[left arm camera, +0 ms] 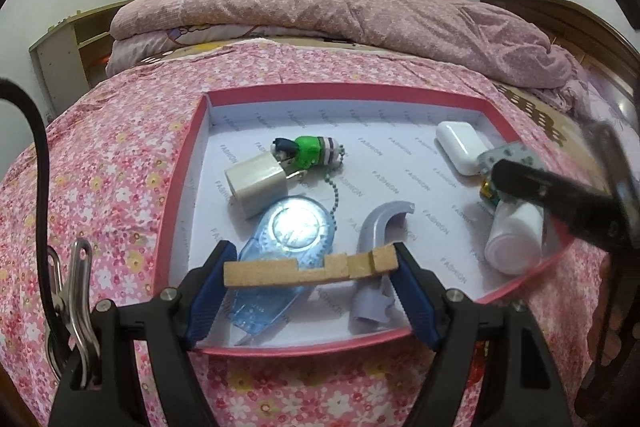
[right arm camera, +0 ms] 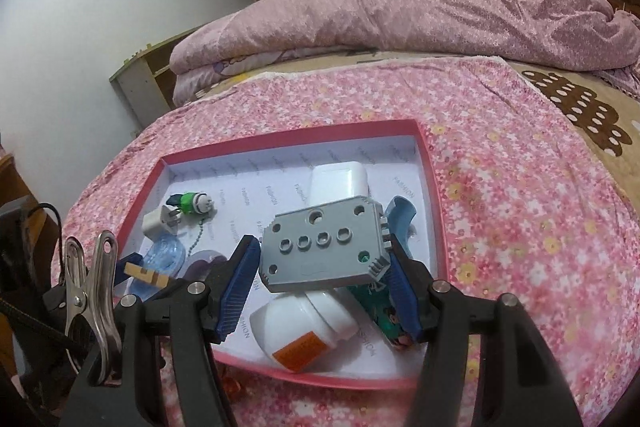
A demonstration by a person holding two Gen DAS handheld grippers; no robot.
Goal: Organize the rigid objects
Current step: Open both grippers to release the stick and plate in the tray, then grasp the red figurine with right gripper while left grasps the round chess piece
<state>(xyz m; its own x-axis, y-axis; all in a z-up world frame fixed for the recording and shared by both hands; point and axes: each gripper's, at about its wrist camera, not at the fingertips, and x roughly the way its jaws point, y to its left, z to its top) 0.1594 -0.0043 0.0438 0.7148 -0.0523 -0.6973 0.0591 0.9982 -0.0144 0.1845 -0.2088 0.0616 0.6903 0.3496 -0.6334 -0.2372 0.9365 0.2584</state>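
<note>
The left gripper (left arm camera: 310,267) clamps a cork strip (left arm camera: 308,269) endwise, long axis crosswise, over the box's (left arm camera: 280,347) near edge. The right gripper (right arm camera: 322,259) grips a grey block (right arm camera: 324,247) above the white bottle (right arm camera: 304,327).

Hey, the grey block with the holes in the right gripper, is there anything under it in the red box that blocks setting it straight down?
Yes. The grey block, clamped in the right gripper, hangs over a white bottle lying on its side and a green circuit board on the red box floor.
</note>
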